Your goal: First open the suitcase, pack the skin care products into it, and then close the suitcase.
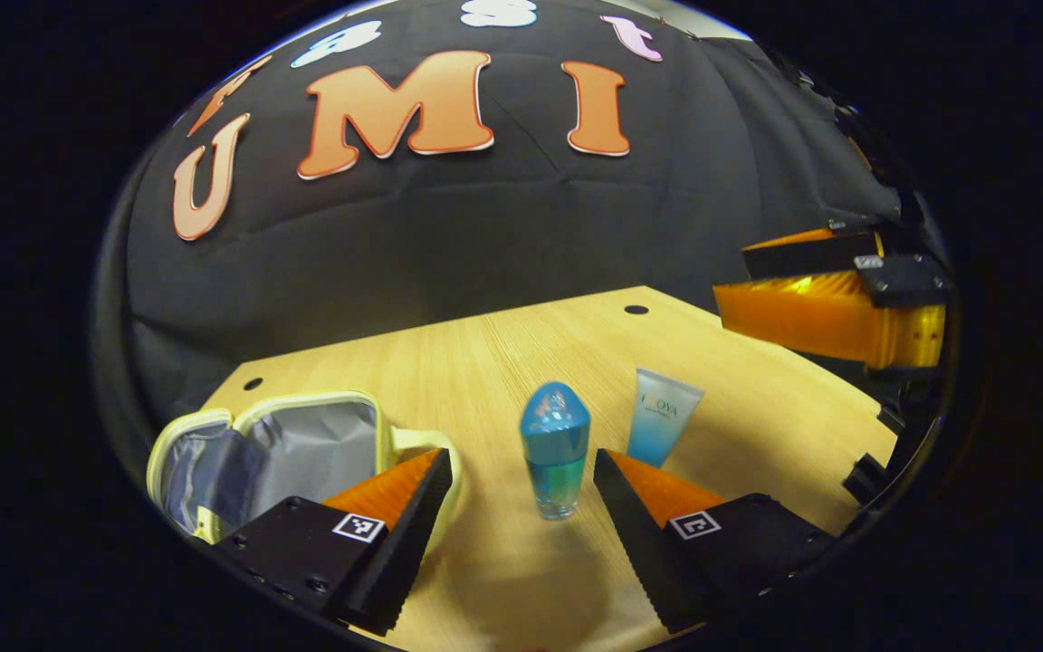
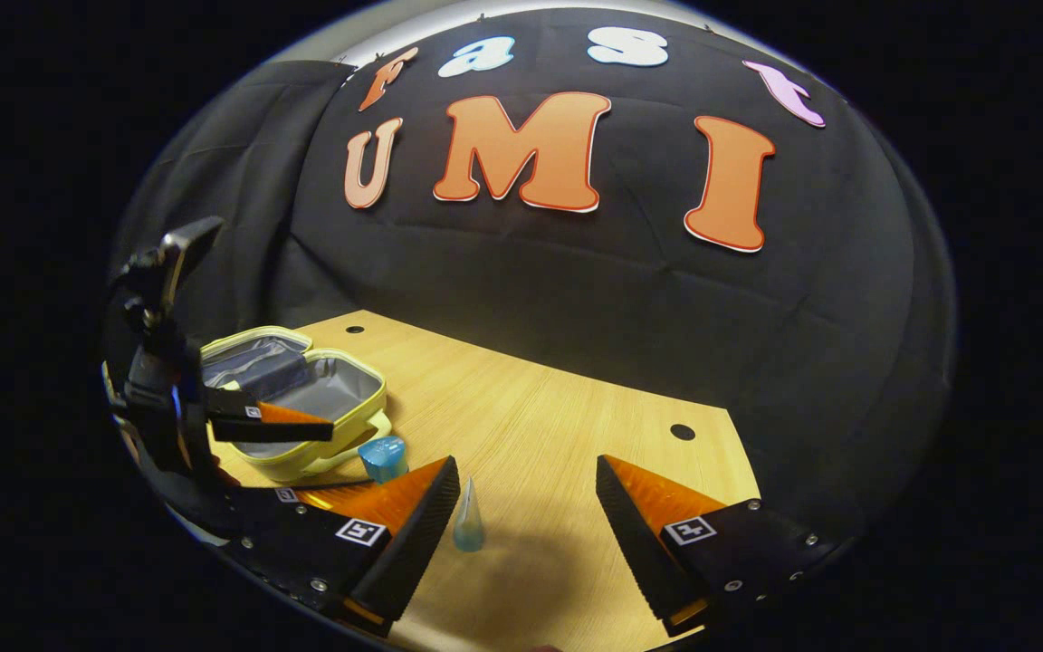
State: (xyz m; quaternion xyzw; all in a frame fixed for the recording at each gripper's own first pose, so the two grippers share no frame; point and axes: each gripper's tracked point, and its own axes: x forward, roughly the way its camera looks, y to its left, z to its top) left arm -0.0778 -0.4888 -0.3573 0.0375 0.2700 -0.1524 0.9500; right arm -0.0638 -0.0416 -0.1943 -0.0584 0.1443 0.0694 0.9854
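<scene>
A small pale-yellow suitcase (image 1: 286, 444) lies open on the table's left, showing its grey lining. A blue bottle (image 1: 555, 453) with a domed cap stands upright just ahead of my left gripper (image 1: 519, 462), which is open, its fingers either side of the bottle and apart from it. A pale blue tube (image 1: 664, 417) stands behind the bottle to the right. In the right gripper view the tube (image 2: 468, 525) is edge-on beside my open right gripper (image 2: 526, 466), near its left finger. The bottle's cap (image 2: 384, 457) and the suitcase (image 2: 304, 398) are farther left.
The light wooden table (image 1: 485, 362) has small round holes near its far corners, and the black cloth wall rises behind it. My right gripper (image 1: 732, 281) hovers above the table's right edge. My left gripper (image 2: 345, 453) reaches in beside the suitcase.
</scene>
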